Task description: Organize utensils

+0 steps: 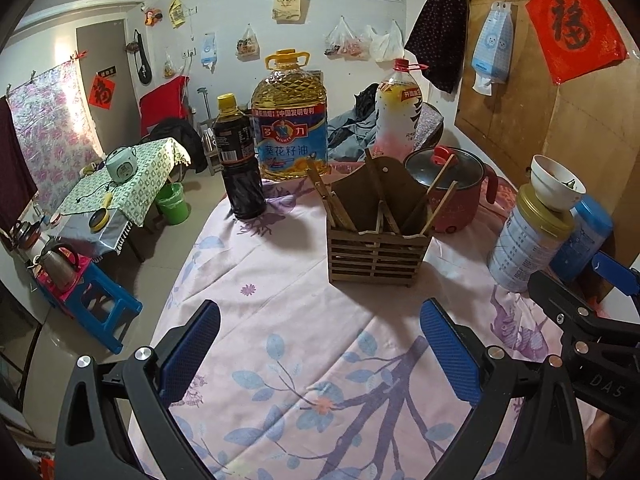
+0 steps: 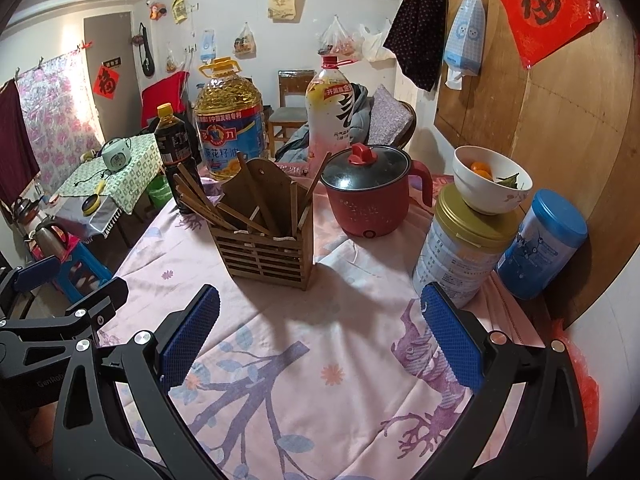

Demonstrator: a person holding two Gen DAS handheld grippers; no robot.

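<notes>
Both of my grippers hover over the pink flowered tablecloth (image 1: 288, 320) with jaws spread wide and nothing between them: the left gripper (image 1: 320, 352) in its own camera, the right gripper (image 2: 320, 336) in the other. Their pads are blue with a fine diamond grip texture, set on matte black arms with silver rivets.

Ahead stands the wooden utensil holder (image 1: 376, 252), a slatted box with a tall curved backboard, its compartments full of chopsticks (image 1: 332, 200) leaning at mixed angles. From the left camera I see it nearly head-on, with the red electric pot (image 1: 452, 188) partly hidden behind it. From the right camera the holder (image 2: 264, 252) sits to the left and the pot (image 2: 372, 200) stands in full view, showing its glass lid and red knob.

Only the right camera looks down into the white bowl (image 2: 492, 184), where something orange and something green lie; it rests on the gold lid of a tin can (image 2: 460, 252), beside a blue canister (image 2: 544, 240). At the back are a dark sauce bottle (image 1: 236, 160) and a big yellow oil jug (image 1: 292, 124).
</notes>
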